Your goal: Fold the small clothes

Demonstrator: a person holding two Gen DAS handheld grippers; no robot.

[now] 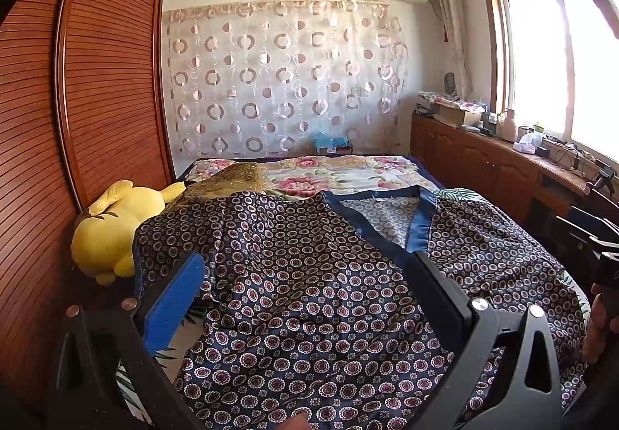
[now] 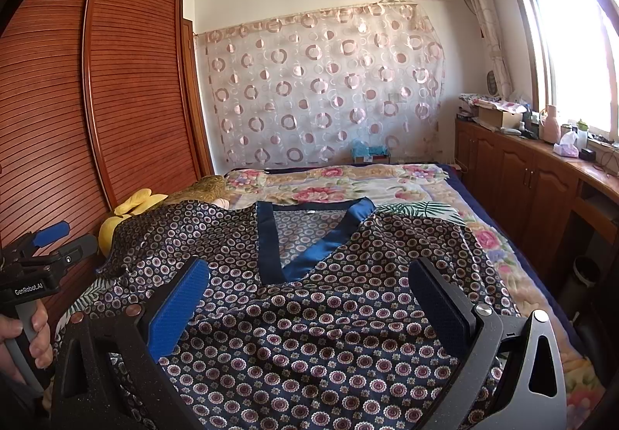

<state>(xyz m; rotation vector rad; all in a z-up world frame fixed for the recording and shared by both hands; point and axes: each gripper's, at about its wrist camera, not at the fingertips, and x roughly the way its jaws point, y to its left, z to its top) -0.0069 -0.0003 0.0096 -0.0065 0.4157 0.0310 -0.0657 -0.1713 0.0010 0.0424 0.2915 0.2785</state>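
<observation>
Both grippers hover wide apart, left gripper (image 1: 309, 267) and right gripper (image 2: 309, 275), gripping nothing, over the navy patterned V-neck top (image 2: 329, 333) spread flat on the floral bedspread (image 2: 348, 178).

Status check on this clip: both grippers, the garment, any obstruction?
Left gripper open, right gripper open, both empty over the cloth. Patterned top spread flat on bed, unfolded. Yellow plush toy beside the left sleeve.

Bed (image 2: 445, 178) had a floral quilt (image 2: 336, 190) w/ a navy patterned top (image 2: 309, 333) spread flat on it, yellow plush toy (image 1: 112, 229) at the left edge by the wardrobe.
</observation>
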